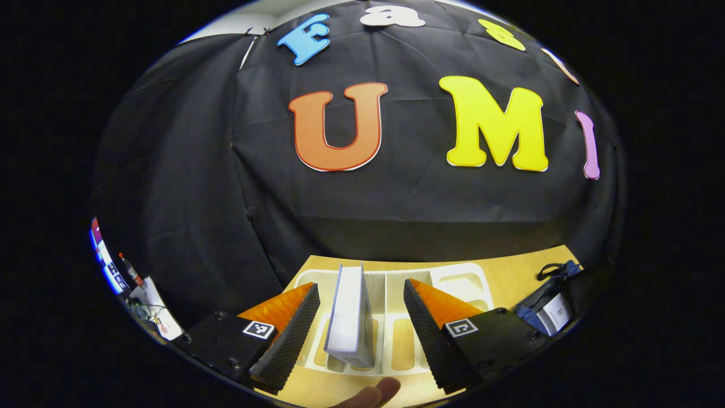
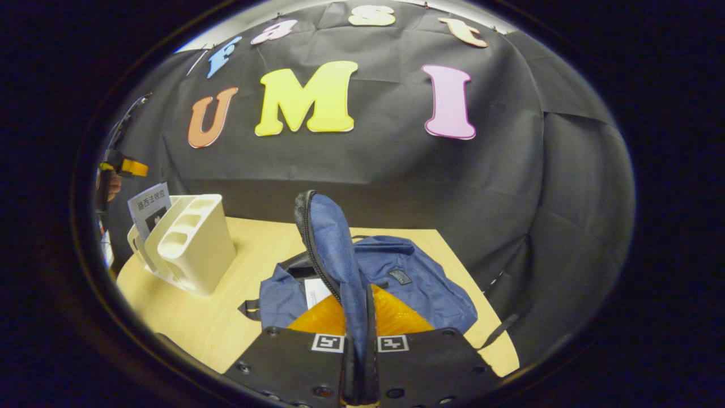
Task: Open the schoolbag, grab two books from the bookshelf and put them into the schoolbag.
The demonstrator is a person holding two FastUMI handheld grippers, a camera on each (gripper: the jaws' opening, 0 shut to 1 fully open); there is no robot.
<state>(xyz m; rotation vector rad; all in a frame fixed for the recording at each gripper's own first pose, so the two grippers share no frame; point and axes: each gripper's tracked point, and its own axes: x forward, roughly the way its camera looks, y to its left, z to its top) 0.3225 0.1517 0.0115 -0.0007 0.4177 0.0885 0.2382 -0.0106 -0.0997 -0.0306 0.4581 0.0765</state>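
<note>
A white book stands upright in the cream bookshelf on the wooden table. My left gripper is open, one finger on each side of the book, with gaps between the fingers and the covers. The blue schoolbag lies open on the table, and something white shows inside its mouth. My right gripper is shut on the bag's zippered flap and holds it upright. In the right gripper view the bookshelf stands at the left, with the book sticking up behind it.
The bag sits to the right of the shelf in the left gripper view, a white book in it. A person's fingertip shows at the bottom edge. The table's far edge meets the black cloth wall. Clutter lies off the table at left.
</note>
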